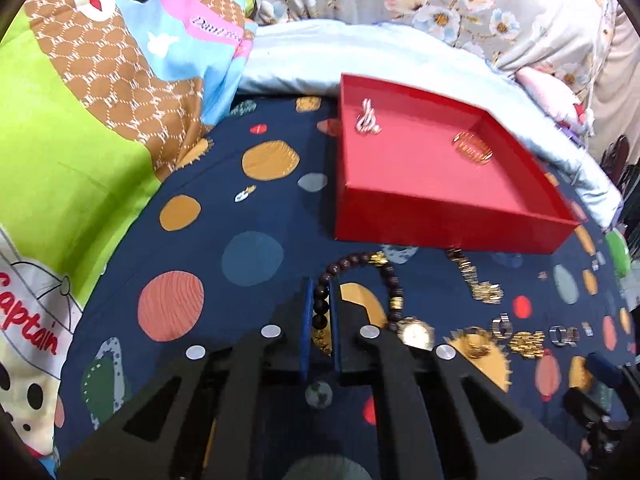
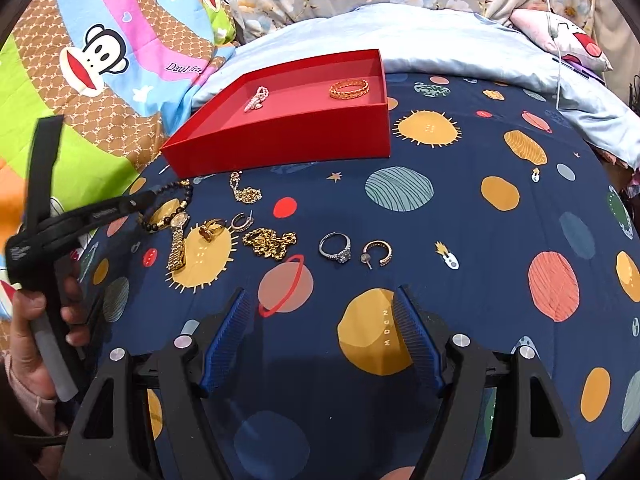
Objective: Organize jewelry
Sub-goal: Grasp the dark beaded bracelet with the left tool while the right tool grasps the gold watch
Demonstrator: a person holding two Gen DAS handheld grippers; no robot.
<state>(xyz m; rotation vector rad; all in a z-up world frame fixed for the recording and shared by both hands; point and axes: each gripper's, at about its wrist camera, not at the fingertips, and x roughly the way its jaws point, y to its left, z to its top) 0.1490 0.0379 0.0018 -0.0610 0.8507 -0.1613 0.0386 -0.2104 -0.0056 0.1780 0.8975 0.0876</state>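
Two readable words, "Captain" and "MDDW"; left fingers grip beaded bracelet, right fingers open

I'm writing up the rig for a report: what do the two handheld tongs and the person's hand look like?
Both tongs are black plastic frames with triangular cut-outs and round silver bolt heads. The left tongs and right tongs carry ribbed blue pads on their fingers. From the right wrist view, the left hand wears a pink cuff, and black straps with small white lettering run over that tool.
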